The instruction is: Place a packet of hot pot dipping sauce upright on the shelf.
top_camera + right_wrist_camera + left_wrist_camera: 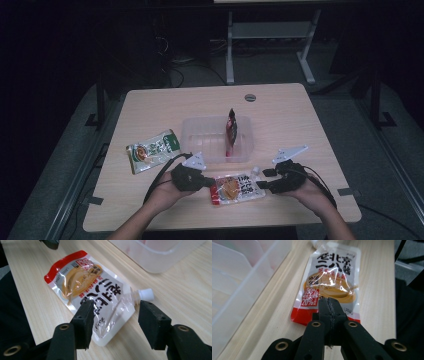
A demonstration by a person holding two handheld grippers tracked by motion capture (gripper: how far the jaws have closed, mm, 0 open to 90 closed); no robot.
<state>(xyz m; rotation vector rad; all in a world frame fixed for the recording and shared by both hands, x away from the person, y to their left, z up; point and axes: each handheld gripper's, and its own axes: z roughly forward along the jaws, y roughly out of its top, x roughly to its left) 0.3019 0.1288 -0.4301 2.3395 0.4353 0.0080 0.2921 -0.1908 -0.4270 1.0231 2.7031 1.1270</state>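
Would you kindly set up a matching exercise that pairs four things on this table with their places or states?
Things:
1. spouted sauce pouch
2. green snack packet
3. dark red packet
4. right tongs

Places or states:
A. upright inside the clear plastic tub
B. open, jaws apart
C. flat on the table between the two hands
D. flat on the table, left of the tub

Pairs: 1-C, 2-D, 3-A, 4-B

Three food pouches — spouted pouch [236, 188], green pouch [152, 150], seemingly dark sachet [231, 129] — one clear container [192, 134].
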